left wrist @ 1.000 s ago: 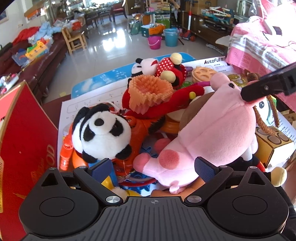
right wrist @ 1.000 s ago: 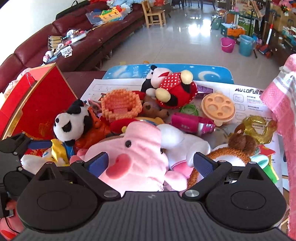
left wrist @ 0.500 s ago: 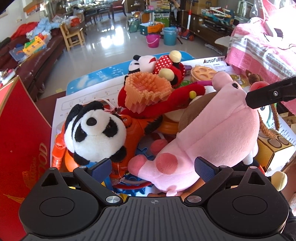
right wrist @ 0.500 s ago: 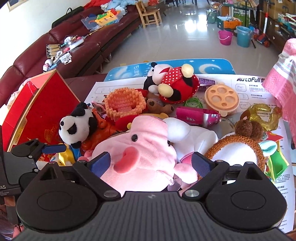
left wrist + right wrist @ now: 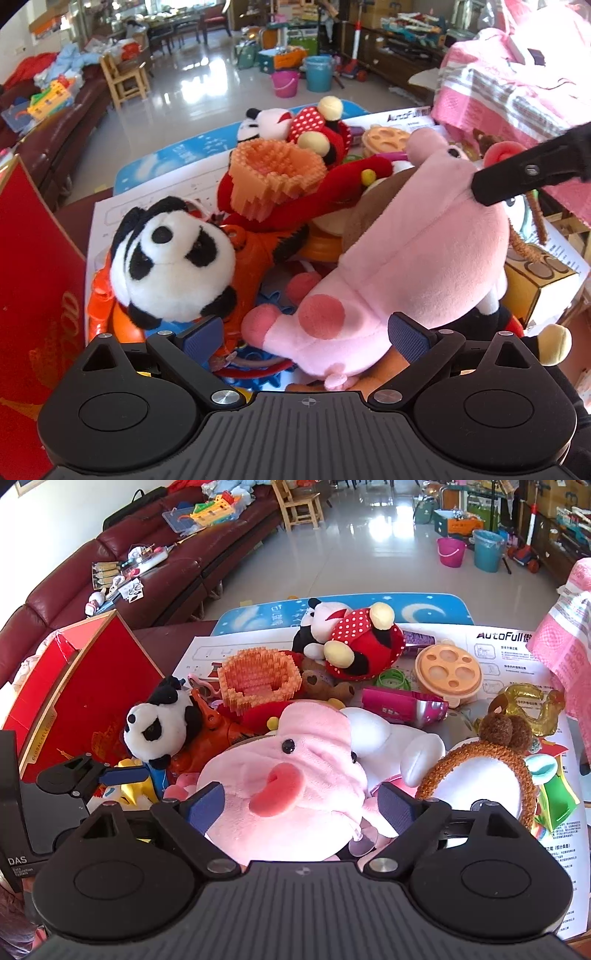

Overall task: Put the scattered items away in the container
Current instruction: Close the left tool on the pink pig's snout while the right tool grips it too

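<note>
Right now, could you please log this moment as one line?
right tool: closing around pink pig plush | left tool: open, over pile | red box: unfilled

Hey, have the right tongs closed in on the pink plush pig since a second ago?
Yes. The right tongs are closing: both blue pads now sit nearer the pink plush pig lying between them.
</note>
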Demonstrator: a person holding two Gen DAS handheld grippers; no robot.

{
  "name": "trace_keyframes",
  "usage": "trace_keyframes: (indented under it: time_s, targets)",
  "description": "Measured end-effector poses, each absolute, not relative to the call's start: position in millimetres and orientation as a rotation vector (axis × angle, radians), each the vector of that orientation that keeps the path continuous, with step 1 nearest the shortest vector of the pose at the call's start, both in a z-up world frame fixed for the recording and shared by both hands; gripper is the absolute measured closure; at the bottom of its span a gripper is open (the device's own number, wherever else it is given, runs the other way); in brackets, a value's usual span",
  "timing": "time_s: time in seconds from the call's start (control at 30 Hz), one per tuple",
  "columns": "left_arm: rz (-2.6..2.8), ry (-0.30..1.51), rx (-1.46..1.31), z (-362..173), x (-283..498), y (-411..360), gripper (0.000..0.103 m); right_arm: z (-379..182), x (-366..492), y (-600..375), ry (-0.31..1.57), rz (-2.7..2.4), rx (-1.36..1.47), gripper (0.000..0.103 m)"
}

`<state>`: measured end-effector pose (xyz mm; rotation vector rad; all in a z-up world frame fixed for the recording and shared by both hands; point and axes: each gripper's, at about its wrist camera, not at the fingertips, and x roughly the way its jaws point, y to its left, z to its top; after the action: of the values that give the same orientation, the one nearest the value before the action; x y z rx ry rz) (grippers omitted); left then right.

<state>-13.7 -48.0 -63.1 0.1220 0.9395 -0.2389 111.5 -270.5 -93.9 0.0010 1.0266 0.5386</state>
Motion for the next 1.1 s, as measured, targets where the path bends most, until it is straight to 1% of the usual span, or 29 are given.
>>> trace_keyframes:
  time_s: [0.17,0.3,0.4,0.47,0.53,0.6,0.7,0.73,0.77,0.8,0.87,0.93,0.97,1.0,1.03,1.07,1.1]
  targets:
    - [-0.298,0.914,0.108,-65,-17,-49,0.006,-93,112,-264,1.019,0.550,0.013,0.025]
    - [-0.317,0.913,0.089,-67,-16,-48,0.014,-94,112,-262,1.002,0.576,0.042,0.042]
    - [-0.323,0.925,0.051,-69,-13,-45,0.017,-95,111,-263,0.985,0.587,0.051,0.044]
    - [-0.324,0.921,0.037,-70,-11,-44,0.028,-97,110,-266,0.976,0.591,0.057,0.046]
    - [-0.324,0.923,0.033,-71,-10,-43,0.066,-97,109,-268,0.970,0.599,0.061,0.047]
    - [-0.338,0.927,0.004,-70,-9,-42,0.072,-97,106,-269,0.963,0.608,0.061,0.048]
    - [-0.341,0.910,0.053,-67,-13,-52,0.074,-99,104,-273,0.958,0.609,0.076,0.047]
    - [-0.345,0.907,0.070,-66,-14,-55,0.069,-100,104,-275,0.962,0.612,0.087,0.047]
    - [-0.350,0.904,0.085,-66,-15,-58,0.060,-101,103,-277,0.962,0.613,0.095,0.046]
    - [-0.347,0.903,0.094,-65,-15,-60,0.057,-101,102,-278,0.960,0.613,0.098,0.045]
    - [-0.332,0.901,0.115,-66,-13,-64,0.052,-101,101,-279,0.956,0.612,0.100,0.045]
    - [-0.321,0.902,0.124,-66,-10,-66,0.051,-101,99,-279,0.955,0.608,0.100,0.045]
    - [-0.319,0.899,0.122,-66,-11,-66,0.052,-101,99,-280,0.956,0.605,0.099,0.045]
    - [-0.325,0.897,0.121,-66,-11,-67,0.055,-102,99,-280,0.958,0.603,0.100,0.044]
    - [-0.327,0.894,0.124,-65,-12,-67,0.072,-103,100,-282,0.961,0.602,0.106,0.044]
    - [-0.325,0.889,0.134,-65,-13,-68,0.078,-103,100,-283,0.965,0.602,0.114,0.044]
    - [-0.328,0.885,0.142,-65,-15,-68,0.080,-103,100,-284,0.968,0.602,0.118,0.044]
